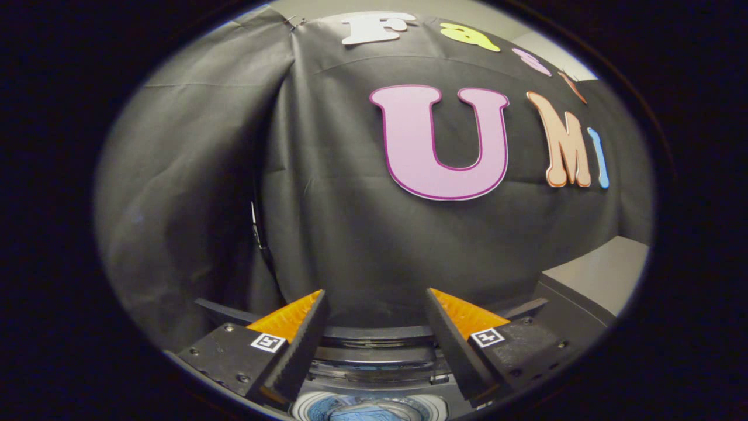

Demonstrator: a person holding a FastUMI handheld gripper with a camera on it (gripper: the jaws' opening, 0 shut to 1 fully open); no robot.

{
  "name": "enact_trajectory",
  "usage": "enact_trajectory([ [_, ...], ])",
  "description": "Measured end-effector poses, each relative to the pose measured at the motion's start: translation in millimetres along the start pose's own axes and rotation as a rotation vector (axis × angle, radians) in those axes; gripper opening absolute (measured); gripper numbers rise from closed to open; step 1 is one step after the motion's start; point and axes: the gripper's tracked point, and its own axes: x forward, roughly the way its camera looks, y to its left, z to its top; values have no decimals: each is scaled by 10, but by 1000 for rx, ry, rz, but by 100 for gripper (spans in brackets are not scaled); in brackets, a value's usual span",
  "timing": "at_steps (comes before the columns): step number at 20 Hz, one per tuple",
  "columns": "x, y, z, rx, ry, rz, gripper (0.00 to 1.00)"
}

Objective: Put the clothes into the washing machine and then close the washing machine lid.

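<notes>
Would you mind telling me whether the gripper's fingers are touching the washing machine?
Apart. In the gripper view the gripper hangs open and empty, a wide gap between its fingers, with the washing machine and its drum opening lying beyond and below them.

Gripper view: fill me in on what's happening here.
A person holds the gripper above the washing machine. Its fingers stand open with nothing between them. Below and between them is the machine's round opening, with something bluish inside that is too partial to name. The black cloth wall hangs beyond the fingers. Whether the lid is open cannot be told.
</notes>
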Motion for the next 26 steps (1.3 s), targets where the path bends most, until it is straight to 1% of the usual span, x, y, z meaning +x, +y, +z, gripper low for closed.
enact_trajectory([
  [2,0,-6,23,0,-19,-3,99],
  [12,23,-15,-14,-1,-27,-26,100],
  [16,20,-10,-12,-4,-51,-19,100],
  [20,20,-12,-52,0,-33,-11,100],
  [26,34,-16,-58,-6,-45,-9,100],
])
